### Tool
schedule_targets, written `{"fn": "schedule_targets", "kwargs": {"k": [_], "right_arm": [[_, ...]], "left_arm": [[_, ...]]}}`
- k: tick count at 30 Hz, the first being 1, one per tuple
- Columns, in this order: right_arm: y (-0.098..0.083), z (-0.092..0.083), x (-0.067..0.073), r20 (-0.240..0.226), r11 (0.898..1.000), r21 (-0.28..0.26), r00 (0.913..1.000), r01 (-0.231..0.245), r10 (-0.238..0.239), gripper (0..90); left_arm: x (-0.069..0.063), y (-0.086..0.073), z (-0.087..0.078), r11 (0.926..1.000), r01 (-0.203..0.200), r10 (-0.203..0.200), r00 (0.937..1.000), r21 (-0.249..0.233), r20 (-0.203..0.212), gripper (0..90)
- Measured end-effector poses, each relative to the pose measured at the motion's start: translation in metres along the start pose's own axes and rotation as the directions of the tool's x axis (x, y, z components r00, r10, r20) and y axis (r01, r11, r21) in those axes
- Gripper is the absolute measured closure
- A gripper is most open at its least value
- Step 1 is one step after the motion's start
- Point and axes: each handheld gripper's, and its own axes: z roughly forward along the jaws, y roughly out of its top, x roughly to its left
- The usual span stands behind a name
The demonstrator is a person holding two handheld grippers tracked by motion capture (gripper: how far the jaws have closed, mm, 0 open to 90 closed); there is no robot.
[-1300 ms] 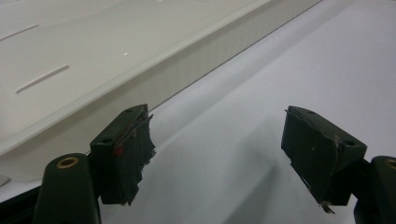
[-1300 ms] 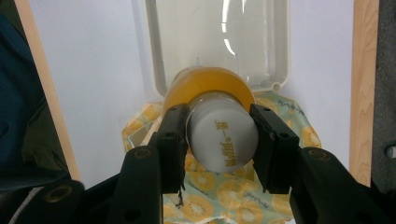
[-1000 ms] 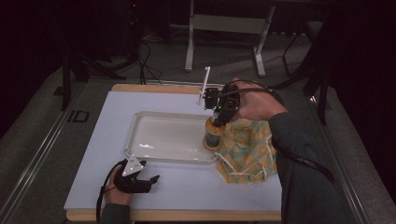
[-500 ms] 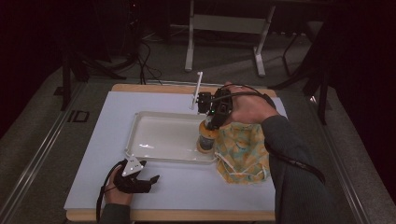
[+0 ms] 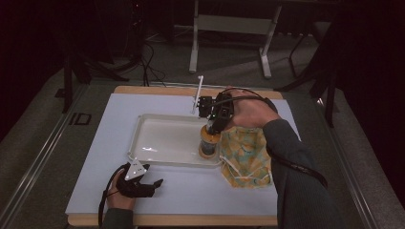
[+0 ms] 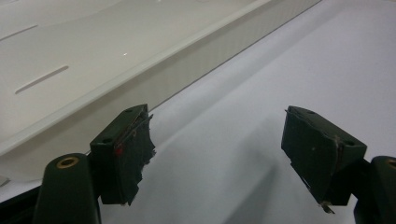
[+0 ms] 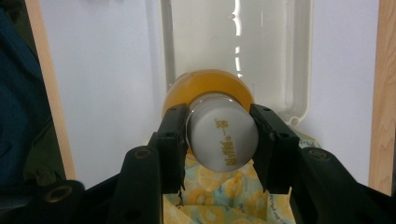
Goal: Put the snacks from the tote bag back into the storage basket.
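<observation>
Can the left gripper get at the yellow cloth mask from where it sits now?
Probably not directly: the left gripper rests open on the table's near left, and the mask lies far right, past the tray corner, where the right gripper clamps the bottle.

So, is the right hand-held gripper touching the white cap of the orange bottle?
Touching. In the right gripper view, both jaws of the right hand-held gripper press the bottle's white cap.

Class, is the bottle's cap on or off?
On: the right gripper clamps the white cap sitting atop the orange bottle.
</observation>
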Motion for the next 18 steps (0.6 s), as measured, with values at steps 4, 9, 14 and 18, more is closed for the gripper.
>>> {"fn": "schedule_targets", "kwargs": {"k": [4, 9, 14, 18], "right_arm": [[0.001, 0.003, 0.000, -0.004, 1.000, -0.001, 1.0000, 0.006, -0.006, 58.9], [0.001, 0.007, 0.000, -0.017, 1.000, -0.004, 0.9999, 0.000, -0.001, 58.9], [0.001, 0.014, 0.001, -0.024, 1.000, -0.003, 0.9997, -0.005, 0.005, 58.9], [0.000, 0.018, 0.001, -0.027, 1.000, 0.001, 0.9996, -0.006, 0.006, 58.9]], "left_arm": [[0.000, 0.000, 0.000, 1.0000, -0.001, 0.001, 1.0000, 0.001, 0.000, 24.4], [0.000, 0.000, 0.000, 1.0000, -0.002, 0.002, 1.0000, 0.001, 0.000, 24.4], [0.000, 0.000, 0.000, 1.0000, -0.001, 0.001, 1.0000, 0.001, -0.001, 24.4], [0.000, 0.000, 0.000, 1.0000, -0.001, 0.001, 1.0000, 0.001, 0.000, 24.4]]}}
